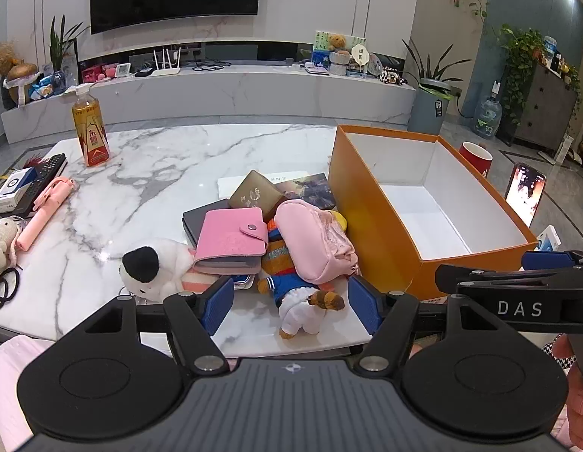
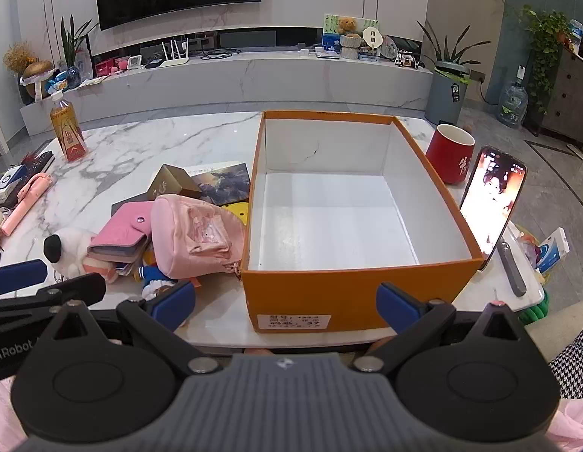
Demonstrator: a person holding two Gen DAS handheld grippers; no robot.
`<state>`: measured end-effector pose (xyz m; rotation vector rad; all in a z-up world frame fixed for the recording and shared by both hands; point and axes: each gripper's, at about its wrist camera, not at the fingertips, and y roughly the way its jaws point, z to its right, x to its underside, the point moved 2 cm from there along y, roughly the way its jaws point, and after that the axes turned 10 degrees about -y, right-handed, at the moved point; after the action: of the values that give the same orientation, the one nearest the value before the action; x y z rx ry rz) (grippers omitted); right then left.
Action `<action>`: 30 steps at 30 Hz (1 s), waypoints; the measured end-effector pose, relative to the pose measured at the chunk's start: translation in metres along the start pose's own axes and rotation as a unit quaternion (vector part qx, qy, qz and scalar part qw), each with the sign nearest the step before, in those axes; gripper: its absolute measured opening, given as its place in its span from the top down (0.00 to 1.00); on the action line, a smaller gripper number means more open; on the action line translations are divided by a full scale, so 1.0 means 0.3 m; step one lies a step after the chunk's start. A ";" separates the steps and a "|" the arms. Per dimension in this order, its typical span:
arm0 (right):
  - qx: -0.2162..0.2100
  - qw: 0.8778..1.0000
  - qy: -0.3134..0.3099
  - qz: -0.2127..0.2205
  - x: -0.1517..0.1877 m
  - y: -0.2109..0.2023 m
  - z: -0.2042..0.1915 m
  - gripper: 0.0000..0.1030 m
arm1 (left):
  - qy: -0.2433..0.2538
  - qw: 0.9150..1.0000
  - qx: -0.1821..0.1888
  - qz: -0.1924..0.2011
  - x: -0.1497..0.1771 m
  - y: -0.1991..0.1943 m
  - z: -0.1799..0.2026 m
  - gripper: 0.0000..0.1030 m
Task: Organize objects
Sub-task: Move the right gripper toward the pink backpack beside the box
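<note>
Just ahead of the left gripper, between its widely parted blue-padded fingers: small brown plush bear in blue-and-white clothes, lying on the white marbled counter at the near edge of the clutter. Long axis roughly along the line of approach, slightly slanted. Behind it, heaped and touching: soft pink zip pouch, pink snap-button card wallet, white plush dog with a black ear, olive-brown square box, dark flat booklets underneath. To the right of the heap, pressed against the pouch: open orange cardboard box with white lining, nothing inside.

Right gripper centred on the box's near wall, fingers spread wide, holding nothing; well apart from the bear. Left gripper clearly nearer, likewise grasping nothing. Probably the opening step: forward and down onto the bear, then rightward over the orange rim. Risk of snagging the pouch resting on the bear's upper body.

Farther out: amber drink bottle, red mug, propped lit phone.
</note>
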<state>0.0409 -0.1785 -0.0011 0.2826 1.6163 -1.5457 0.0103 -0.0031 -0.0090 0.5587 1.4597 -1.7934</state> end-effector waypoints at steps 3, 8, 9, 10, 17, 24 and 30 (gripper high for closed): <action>0.001 1.000 -0.003 -0.006 -0.001 0.004 -0.006 0.01 | 0.007 1.000 -0.003 -0.001 -0.002 0.004 -0.003 0.23; -0.002 1.000 -0.010 -0.004 -0.008 0.015 -0.012 0.01 | 0.026 1.000 -0.006 -0.006 -0.011 0.020 -0.010 0.23; -0.005 1.000 -0.009 -0.001 -0.012 0.019 -0.012 0.01 | 0.031 0.999 -0.005 -0.008 -0.016 0.025 -0.011 0.23; -0.006 1.000 -0.008 0.003 -0.017 0.021 -0.010 0.01 | 0.035 0.999 -0.003 -0.009 -0.021 0.030 -0.012 0.23; -0.033 0.999 -0.014 0.010 -0.083 0.059 -0.019 0.18 | 0.041 0.998 0.034 -0.027 -0.100 0.089 -0.008 0.27; -0.079 0.997 -0.017 -0.003 -0.174 0.140 -0.046 0.41 | 0.042 0.996 0.051 -0.060 -0.185 0.179 -0.030 0.44; -0.119 0.992 0.014 -0.032 -0.260 0.235 -0.085 0.43 | 0.013 0.994 0.045 -0.101 -0.249 0.286 -0.112 0.53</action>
<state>0.1253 -0.1111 0.0000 0.1249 1.8275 -1.3843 0.1193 0.0429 -0.0177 0.4948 1.5051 -2.0240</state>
